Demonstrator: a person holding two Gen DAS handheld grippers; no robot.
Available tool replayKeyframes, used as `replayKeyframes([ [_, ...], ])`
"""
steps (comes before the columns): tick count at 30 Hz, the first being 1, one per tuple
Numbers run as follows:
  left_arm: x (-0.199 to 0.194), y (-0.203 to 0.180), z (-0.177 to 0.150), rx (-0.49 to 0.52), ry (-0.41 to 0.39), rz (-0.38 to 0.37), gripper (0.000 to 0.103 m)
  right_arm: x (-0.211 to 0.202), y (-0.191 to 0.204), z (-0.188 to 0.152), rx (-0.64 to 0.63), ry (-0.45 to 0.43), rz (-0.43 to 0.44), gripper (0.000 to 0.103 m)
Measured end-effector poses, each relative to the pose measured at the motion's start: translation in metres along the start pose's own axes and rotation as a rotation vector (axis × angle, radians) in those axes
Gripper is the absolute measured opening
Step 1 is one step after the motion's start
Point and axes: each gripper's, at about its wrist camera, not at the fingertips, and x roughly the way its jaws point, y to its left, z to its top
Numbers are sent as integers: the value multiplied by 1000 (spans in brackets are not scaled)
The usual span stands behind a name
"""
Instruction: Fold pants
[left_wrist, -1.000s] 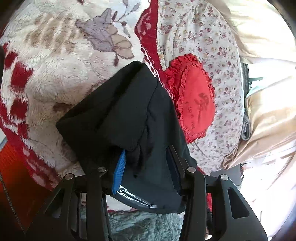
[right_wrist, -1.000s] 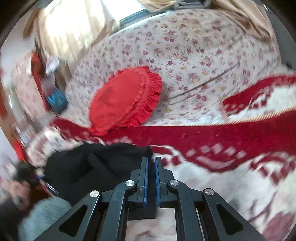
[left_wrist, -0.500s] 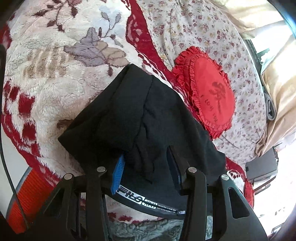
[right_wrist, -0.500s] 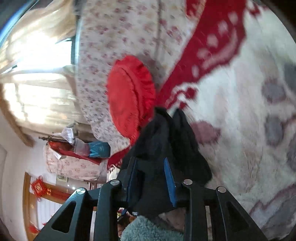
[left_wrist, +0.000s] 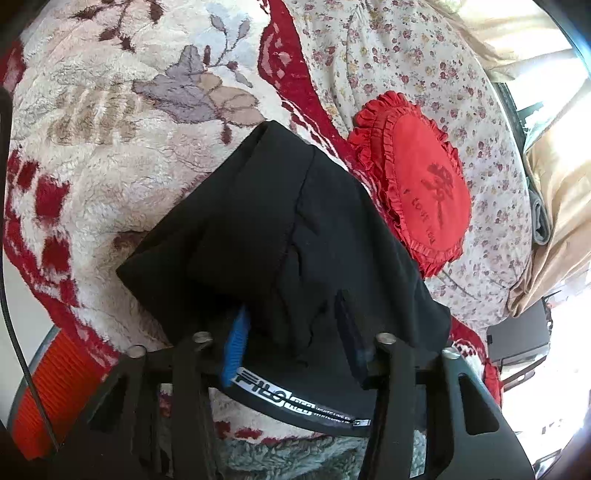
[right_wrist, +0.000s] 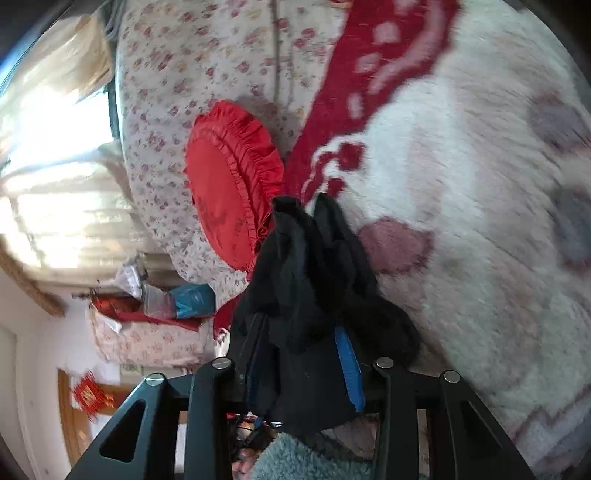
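Pants, black and bunched on the fluffy blanket, sit between the closing left gripper pads above a waistband reading "FILO", while the right view shows them gathered between the closing right gripper pads.

The black pants' waistband reads "FILO…" — the red heart cushion bears "I LOVE YOU".

Pants on the blanket, cushion beyond

The pants lie on the blanket, their waistband nearest the left wrist camera. To their right the cushion rests on the sheet, just beside them.
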Motion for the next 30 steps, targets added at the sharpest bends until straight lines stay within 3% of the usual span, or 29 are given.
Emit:
replayKeyframes([
  [1,0,0,0,5,3,17,18,-1,5,1,-47,-15,-28,13],
  [2,1,2,1,9,9,28,13,-1,9,1,-76,-23,-54,4],
  [3,-1,3,1,5,10,10,7,-3,12,1,-98,-35,-71,4],
  [10,-54,3,5,53,-45,2,5,-39,25,-3,-191,-102,-40,4],
  [16,-27,29,-2,8,25,57,6,-38,9,-1,-160,-55,-132,4],
  [21,-25,28,-1,13,11,69,6,-31,4,-1,-155,-31,-199,4],
  [30,-25,33,4,30,-24,99,6,-26,4,-8,-167,29,-215,4],
])
